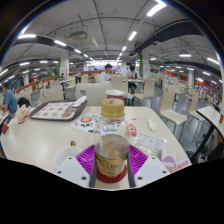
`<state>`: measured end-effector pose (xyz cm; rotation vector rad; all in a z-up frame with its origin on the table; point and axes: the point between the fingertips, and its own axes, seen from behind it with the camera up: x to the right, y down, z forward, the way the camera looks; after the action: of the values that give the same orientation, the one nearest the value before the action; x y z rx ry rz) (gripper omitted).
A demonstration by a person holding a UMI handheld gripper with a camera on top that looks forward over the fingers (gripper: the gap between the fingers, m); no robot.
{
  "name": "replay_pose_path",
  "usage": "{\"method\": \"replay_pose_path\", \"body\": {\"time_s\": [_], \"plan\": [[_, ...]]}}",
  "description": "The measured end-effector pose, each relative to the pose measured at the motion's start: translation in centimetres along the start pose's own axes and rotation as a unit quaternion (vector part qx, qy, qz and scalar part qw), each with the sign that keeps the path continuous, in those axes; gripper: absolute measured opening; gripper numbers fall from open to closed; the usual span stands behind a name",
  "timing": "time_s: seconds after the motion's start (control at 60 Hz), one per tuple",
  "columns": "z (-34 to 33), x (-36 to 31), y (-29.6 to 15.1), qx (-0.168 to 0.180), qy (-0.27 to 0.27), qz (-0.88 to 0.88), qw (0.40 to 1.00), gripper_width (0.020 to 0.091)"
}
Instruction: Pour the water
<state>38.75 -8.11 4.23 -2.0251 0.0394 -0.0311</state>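
We see the gripper (111,170) from its own camera, looking forward along its two fingers over a pale table (40,140) in what looks like a large canteen hall with ceiling lights. Between the fingers stands a clear glass cup (111,157), upright, with a brownish tint low down; whether that is liquid we cannot tell. The magenta pads (89,158) show at both sides of the cup and seem to press against its walls, so we read the jaws as narrowed onto the cup and holding it. Just beyond the cup, farther in on the table, stands a bottle (113,108) with a pale cap and an amber-coloured body, upright and apart from the cup. To the left of the bottle, toward the table's left edge, lies a tray (58,109) with some small items on it that we cannot make out. Small packets or papers (152,143) lie on the table to the right of the cup. A person (8,100) in blue sits at the far left, beyond the table's edge, and chairs (172,110) stand off to the right.
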Motion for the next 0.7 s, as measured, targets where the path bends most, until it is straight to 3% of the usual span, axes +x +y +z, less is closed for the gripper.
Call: {"method": "replay_pose_path", "body": {"time_s": [0.133,0.183,0.25,0.567,0.7], "plan": [[0.0,-0.2,0.5,-0.021,0.000,0.003,1.000,0.0535],[-0.4,-0.3,1.0,-0.040,0.000,0.013,0.999,0.0703],[-1.8,0.2,1.3,-0.055,0.014,0.017,0.998,0.0851],[-14.0,-2.6,2.2,-0.128,0.030,0.001,0.991,0.0844],[-18.6,-4.5,2.0,-0.142,0.035,-0.011,0.989,0.0851]]}}
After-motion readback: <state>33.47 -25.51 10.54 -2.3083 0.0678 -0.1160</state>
